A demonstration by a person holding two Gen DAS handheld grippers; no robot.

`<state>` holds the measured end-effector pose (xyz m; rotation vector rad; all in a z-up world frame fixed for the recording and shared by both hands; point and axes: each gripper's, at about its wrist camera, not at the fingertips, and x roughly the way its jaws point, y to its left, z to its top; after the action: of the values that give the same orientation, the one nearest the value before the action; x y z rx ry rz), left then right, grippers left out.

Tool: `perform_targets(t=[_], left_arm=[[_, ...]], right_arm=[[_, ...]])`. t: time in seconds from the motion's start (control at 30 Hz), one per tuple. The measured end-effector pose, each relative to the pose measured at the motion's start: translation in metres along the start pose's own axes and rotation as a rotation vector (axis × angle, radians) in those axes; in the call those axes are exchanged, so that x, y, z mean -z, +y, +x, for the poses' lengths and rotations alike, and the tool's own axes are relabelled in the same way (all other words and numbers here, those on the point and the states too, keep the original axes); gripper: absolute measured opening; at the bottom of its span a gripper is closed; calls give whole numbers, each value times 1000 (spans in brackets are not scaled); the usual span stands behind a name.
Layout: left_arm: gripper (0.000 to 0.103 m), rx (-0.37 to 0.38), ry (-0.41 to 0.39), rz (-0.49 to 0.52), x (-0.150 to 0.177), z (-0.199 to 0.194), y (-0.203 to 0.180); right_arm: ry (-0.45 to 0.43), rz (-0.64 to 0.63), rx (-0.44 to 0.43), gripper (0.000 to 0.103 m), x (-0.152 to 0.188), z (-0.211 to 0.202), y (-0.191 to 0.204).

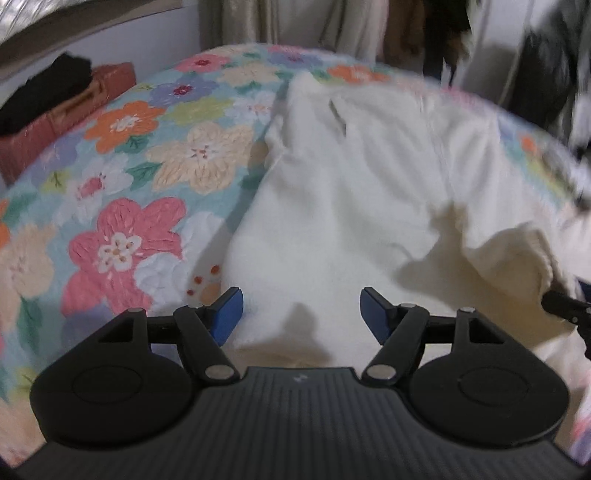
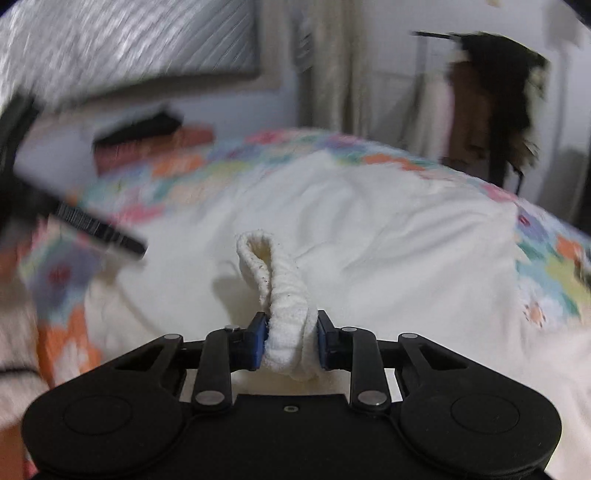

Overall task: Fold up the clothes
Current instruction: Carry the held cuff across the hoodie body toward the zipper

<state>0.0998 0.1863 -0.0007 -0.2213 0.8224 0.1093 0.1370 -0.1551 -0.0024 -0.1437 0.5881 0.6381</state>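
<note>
A cream white garment [image 1: 362,177] lies spread over a floral bedspread [image 1: 122,177]. My left gripper [image 1: 301,314] hangs open just above the garment's near edge, with nothing between its blue pads [image 1: 229,314]. A lifted fold with a ribbed hem [image 1: 532,254] rises at the right of that view. In the right wrist view my right gripper [image 2: 291,341] is shut on the ribbed elastic hem [image 2: 280,284] of the white garment [image 2: 369,229], which loops up in front of the jaws. The other gripper [image 2: 96,225] shows blurred at the left.
A reddish brown box [image 1: 74,110] with a black item [image 1: 44,92] on top stands at the bed's far left by the wall. Curtains [image 1: 258,22] and hanging clothes [image 2: 491,96] are behind the bed. A light sleeve [image 2: 14,350] shows at the left edge.
</note>
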Motion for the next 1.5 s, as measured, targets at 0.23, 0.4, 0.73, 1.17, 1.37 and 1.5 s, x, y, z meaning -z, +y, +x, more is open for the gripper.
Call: perform_targets(t=[0.23, 0.4, 0.73, 1.17, 1.37, 1.5], left_arm=[[76, 39, -9, 28, 3, 3, -2], [84, 149, 21, 213, 12, 1, -27], [92, -176, 165, 118, 13, 32, -2], [74, 97, 128, 272, 23, 30, -29], [75, -77, 88, 348, 31, 29, -44], [75, -170, 48, 201, 25, 22, -21]], right_arm=[[30, 84, 327, 10, 8, -3, -66], [77, 223, 334, 10, 16, -5, -106], [92, 766, -27, 62, 53, -8, -124], [70, 385, 160, 13, 31, 43, -81], [-188, 322, 192, 11, -7, -10, -82], [-220, 413, 227, 11, -3, -29, -108]])
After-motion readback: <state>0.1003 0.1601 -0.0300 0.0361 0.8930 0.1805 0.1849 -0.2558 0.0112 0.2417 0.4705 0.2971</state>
